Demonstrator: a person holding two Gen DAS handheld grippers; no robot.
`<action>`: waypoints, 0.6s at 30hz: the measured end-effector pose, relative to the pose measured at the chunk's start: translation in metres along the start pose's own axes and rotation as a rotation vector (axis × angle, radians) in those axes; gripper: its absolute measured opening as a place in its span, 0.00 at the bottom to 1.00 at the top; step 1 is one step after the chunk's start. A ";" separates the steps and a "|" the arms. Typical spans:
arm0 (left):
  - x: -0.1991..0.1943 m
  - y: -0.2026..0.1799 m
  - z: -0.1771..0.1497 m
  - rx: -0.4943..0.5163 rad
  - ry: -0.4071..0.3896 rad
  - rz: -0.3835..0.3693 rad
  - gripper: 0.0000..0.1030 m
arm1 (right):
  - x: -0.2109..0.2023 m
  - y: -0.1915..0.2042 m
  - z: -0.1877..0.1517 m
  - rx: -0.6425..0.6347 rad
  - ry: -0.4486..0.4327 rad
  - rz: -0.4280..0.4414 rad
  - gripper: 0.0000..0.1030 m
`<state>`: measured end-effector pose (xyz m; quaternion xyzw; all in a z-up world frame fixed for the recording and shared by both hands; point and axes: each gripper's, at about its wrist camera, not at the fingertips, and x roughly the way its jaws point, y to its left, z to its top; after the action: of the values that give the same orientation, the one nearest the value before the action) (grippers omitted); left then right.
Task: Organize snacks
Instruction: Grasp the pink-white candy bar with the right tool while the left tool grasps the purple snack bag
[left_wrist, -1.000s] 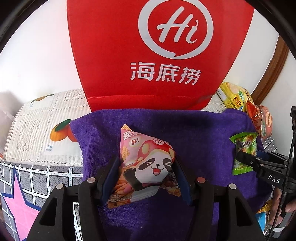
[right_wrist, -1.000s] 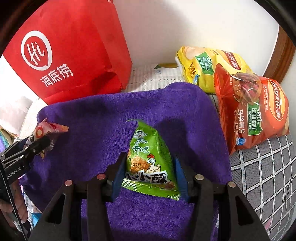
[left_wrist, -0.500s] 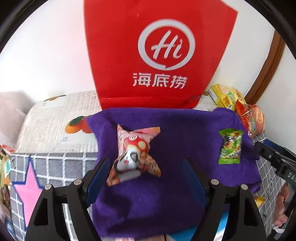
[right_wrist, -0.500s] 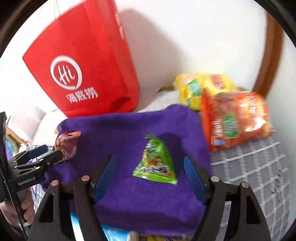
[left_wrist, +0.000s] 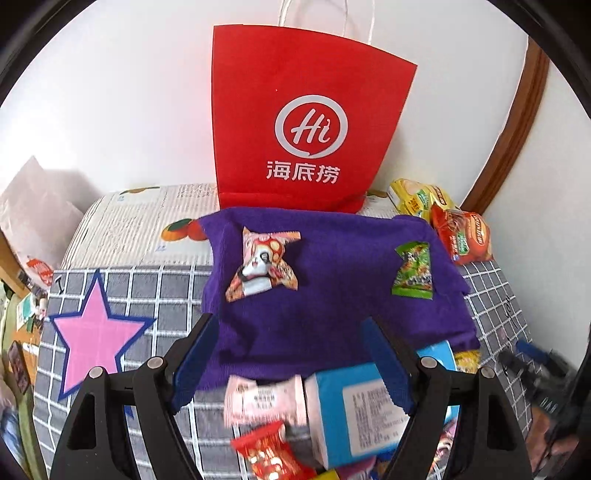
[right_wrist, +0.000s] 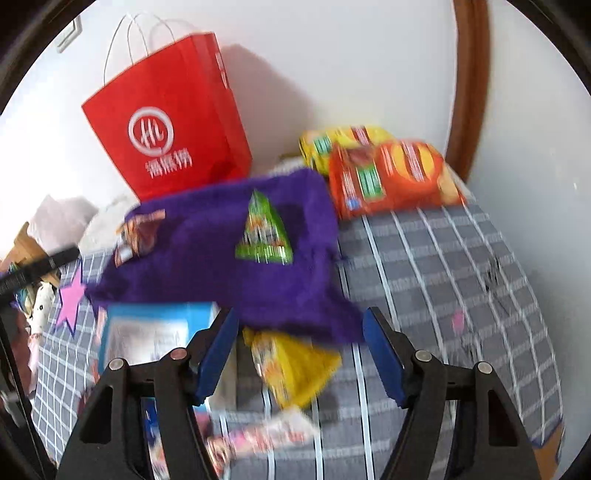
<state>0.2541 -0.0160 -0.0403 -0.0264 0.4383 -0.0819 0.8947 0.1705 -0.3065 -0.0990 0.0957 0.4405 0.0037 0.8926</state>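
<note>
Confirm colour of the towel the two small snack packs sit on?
Purple towel, plain, no pattern. Clearest in the left wrist view.

Both grippers are angled steeply downward. The left gripper (left_wrist: 291, 360) is held w/ jaws spread wide, nothing gripped btwn them. The right gripper (right_wrist: 301, 354) is seen w/ jaws closing, empty; blurred at 4 o'clock in left view.

Ahead I see bare purple towel (left_wrist: 332, 295) between panda packet (left_wrist: 262, 267) and green packet (left_wrist: 413, 271); red paper bag (left_wrist: 306, 122) blocks behind.
</note>
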 end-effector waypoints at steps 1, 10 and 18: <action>-0.003 -0.001 -0.003 -0.002 0.000 -0.002 0.77 | 0.000 -0.001 -0.010 0.008 0.014 0.006 0.66; -0.021 -0.005 -0.030 -0.006 0.001 -0.010 0.77 | 0.007 0.010 -0.082 0.079 0.132 0.110 0.59; -0.030 0.011 -0.049 -0.004 -0.001 0.013 0.77 | 0.032 0.030 -0.098 0.139 0.172 0.131 0.60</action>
<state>0.1987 0.0016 -0.0483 -0.0255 0.4380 -0.0750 0.8955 0.1153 -0.2580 -0.1773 0.1854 0.5076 0.0396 0.8405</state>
